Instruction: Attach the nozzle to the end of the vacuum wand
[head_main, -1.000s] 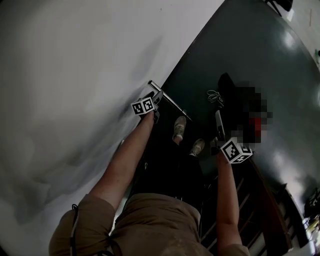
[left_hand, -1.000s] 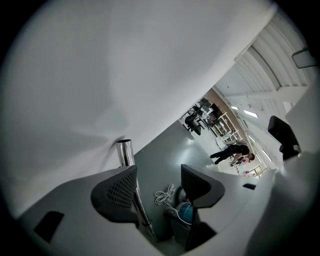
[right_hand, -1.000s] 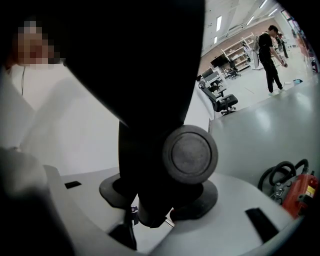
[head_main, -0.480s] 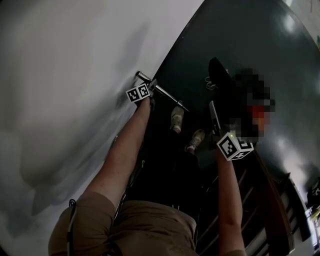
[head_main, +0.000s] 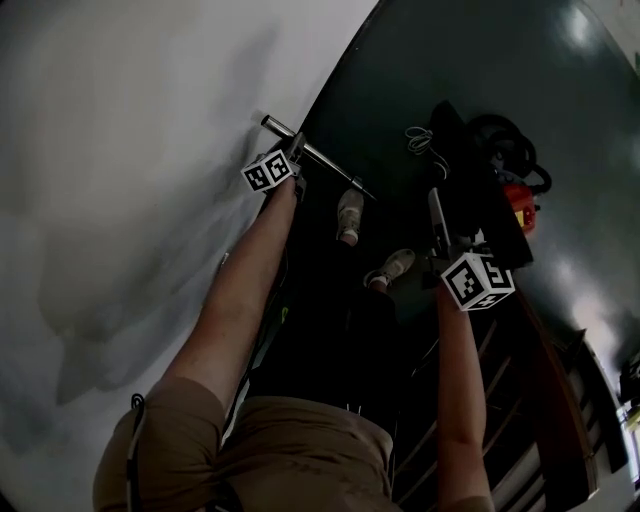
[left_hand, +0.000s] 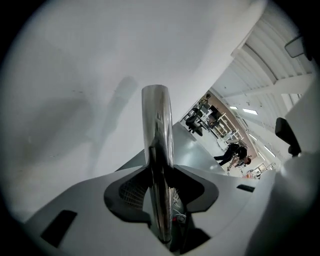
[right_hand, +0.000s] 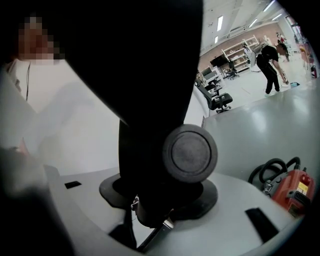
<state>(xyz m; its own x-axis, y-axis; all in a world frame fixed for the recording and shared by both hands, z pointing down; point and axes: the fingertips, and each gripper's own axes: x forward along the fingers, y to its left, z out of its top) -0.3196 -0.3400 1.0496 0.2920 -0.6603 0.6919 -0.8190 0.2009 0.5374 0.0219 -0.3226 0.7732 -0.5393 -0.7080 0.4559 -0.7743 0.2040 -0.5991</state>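
Chrome wand (left_hand: 157, 130) is clamped in the left hand-held gripper (left_hand: 160, 197), whose jaws have just been closing on it. The left arm (head_main: 240, 290) is stretched down to the foot of a white wall (head_main: 120, 150). The black nozzle (right_hand: 150, 75) is gripped tight by the right hand-held gripper (right_hand: 160, 195) and held apart from the wand over a dark glossy floor (head_main: 420, 70). A red vacuum (head_main: 518, 208) is seen beside it, and office chairs (right_hand: 220, 100) are seen beyond.
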